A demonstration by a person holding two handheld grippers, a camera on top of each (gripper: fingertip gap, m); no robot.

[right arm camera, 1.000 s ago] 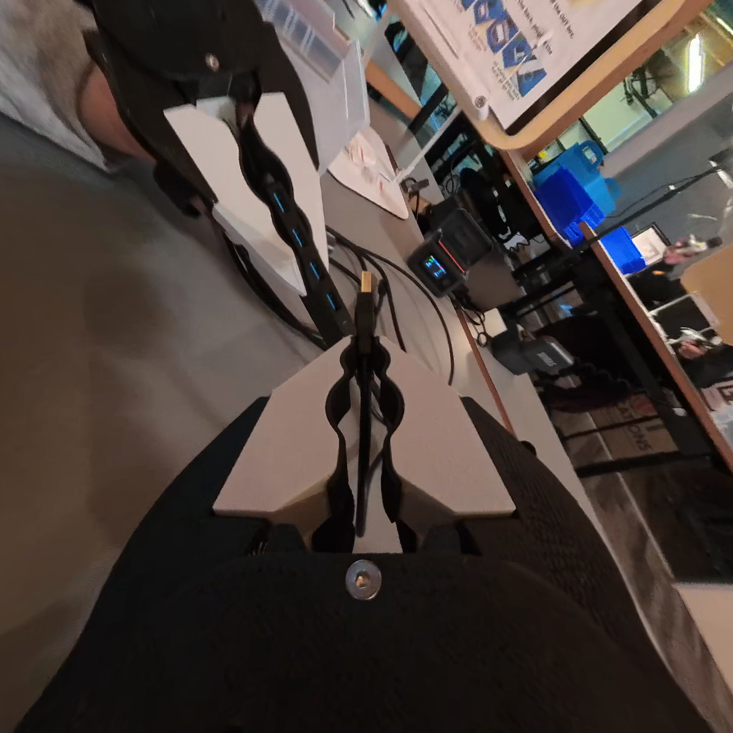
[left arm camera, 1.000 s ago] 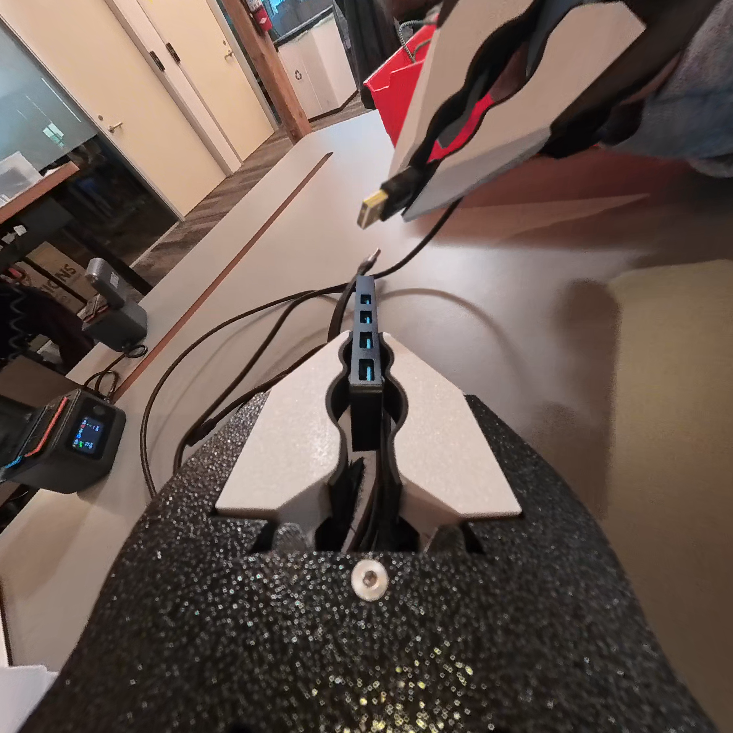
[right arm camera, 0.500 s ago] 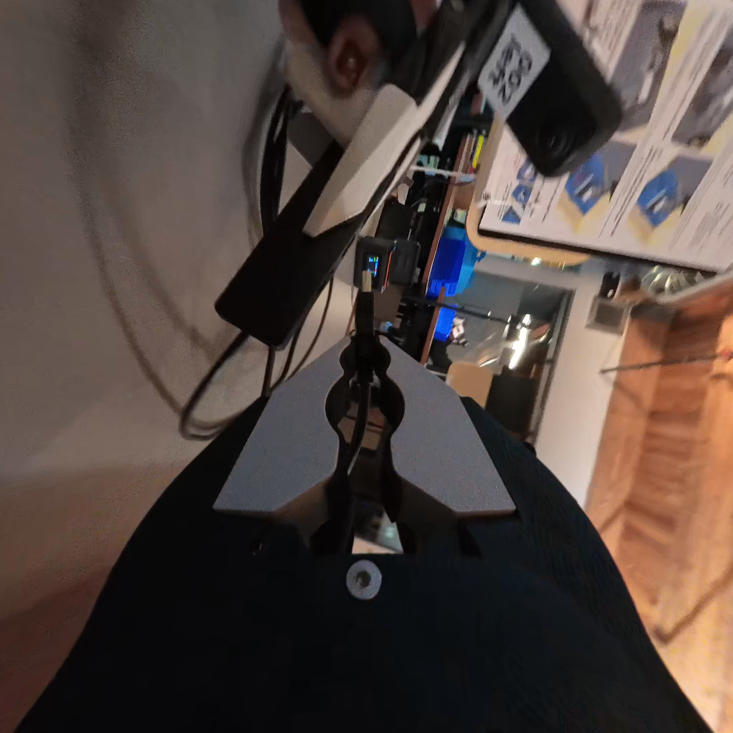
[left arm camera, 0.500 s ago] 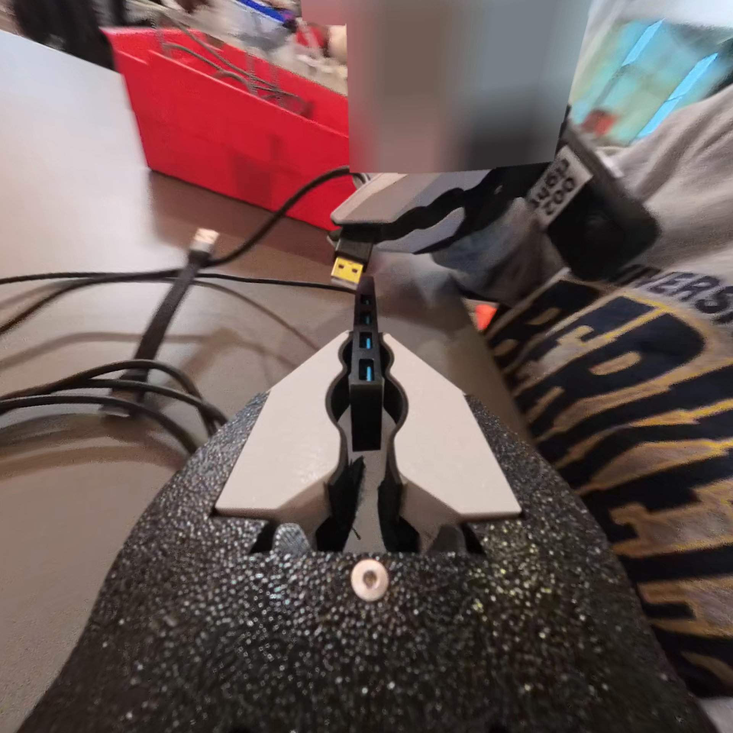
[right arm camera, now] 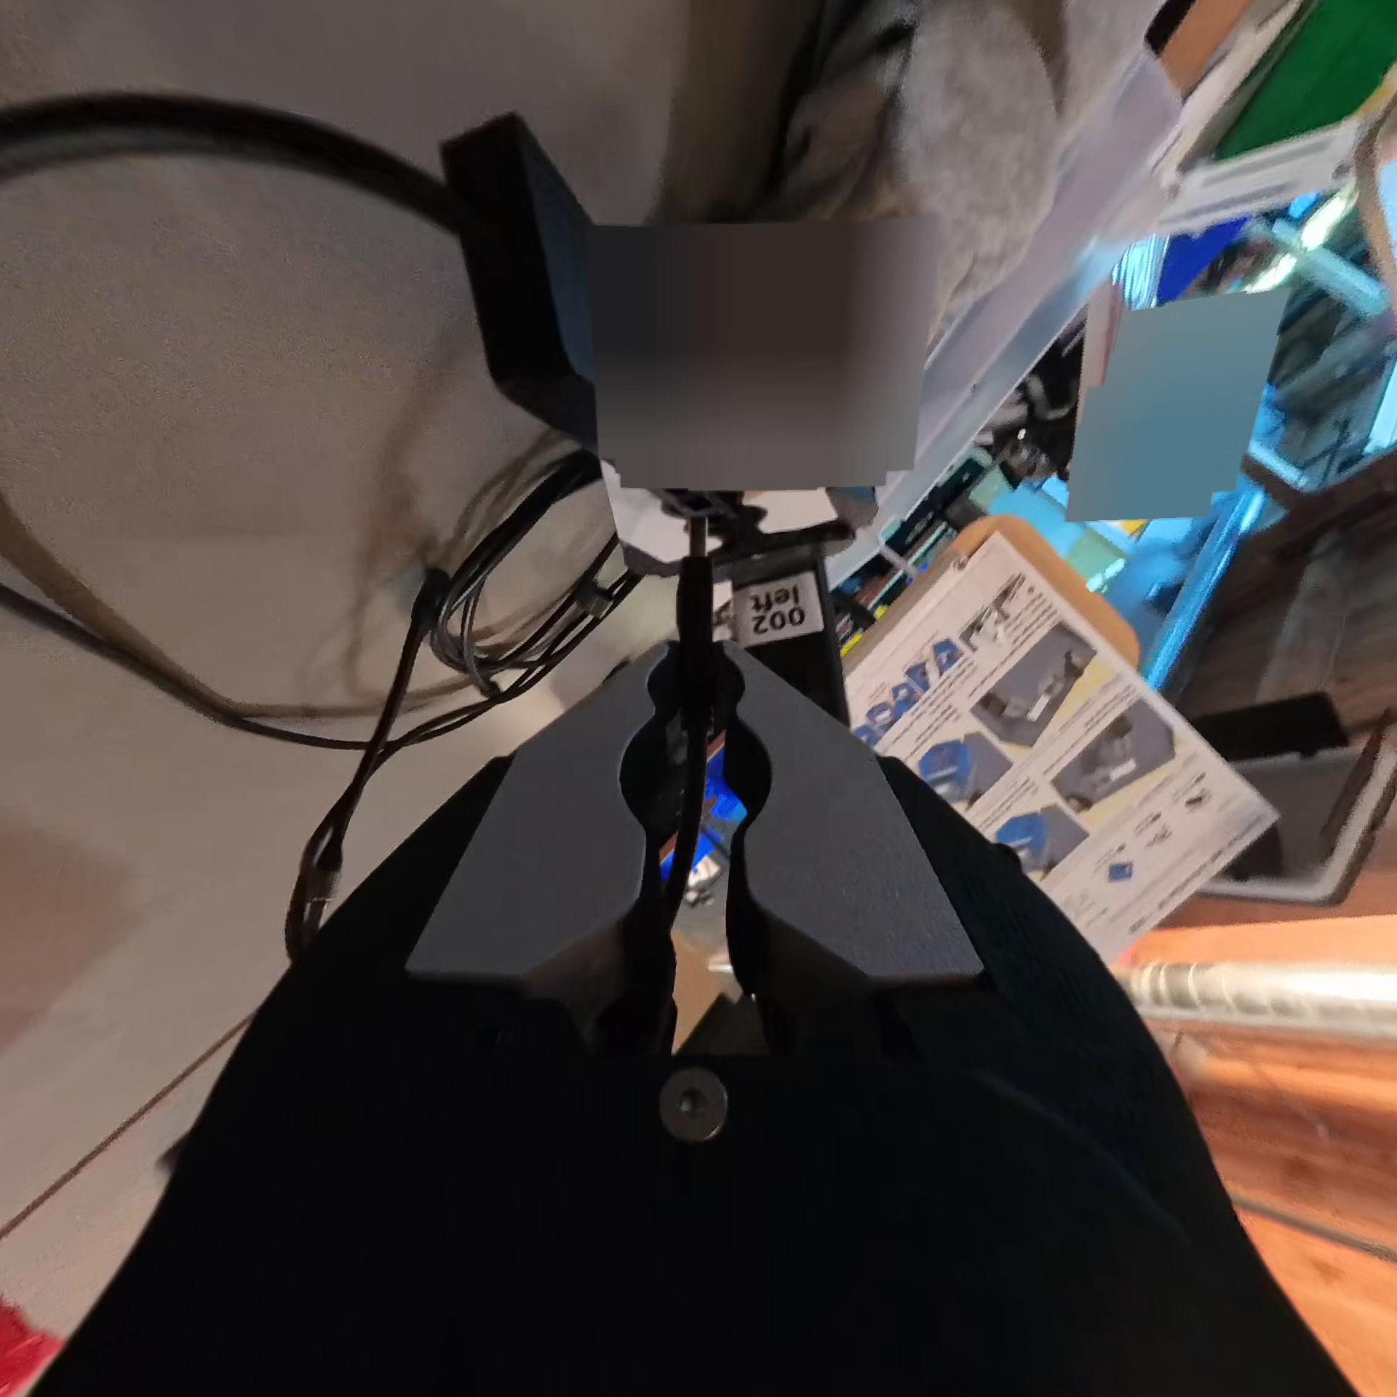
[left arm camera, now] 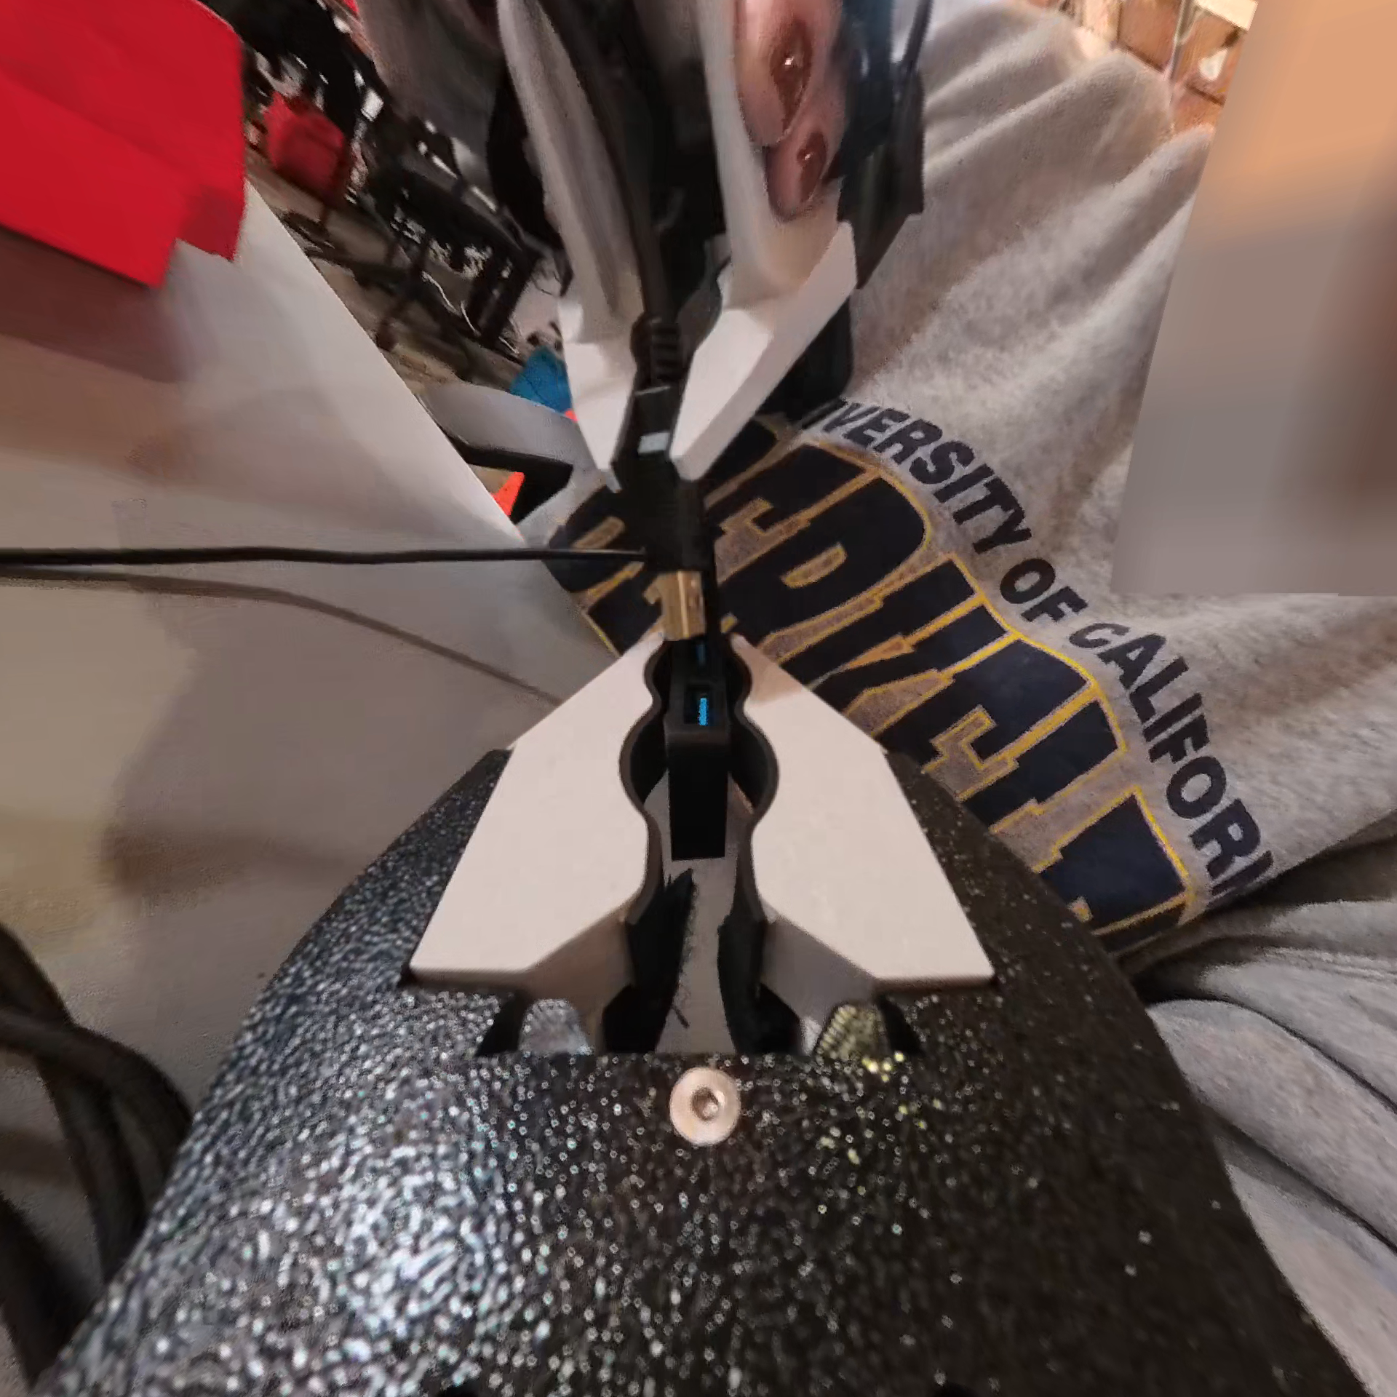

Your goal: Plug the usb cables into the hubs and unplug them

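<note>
My left gripper is shut on a black USB hub with blue ports, lifted off the table in front of a person's chest. My right gripper comes in from above, shut on a black USB cable. The cable's gold plug points down and its tip meets the hub's port face just past my left fingertips; I cannot tell how deep it sits. In the right wrist view my right gripper pinches the cable's plug body, with the left gripper just beyond, mostly hidden.
A person in a grey sweatshirt is close behind the grippers. The pale table has a red bin at the far left. Loose black cables and a black box lie on it. A poster board stands at the right.
Both grippers have swung round toward the person and drawn together. The gold plug has gone from the hub's far end to point-on against its port face.
</note>
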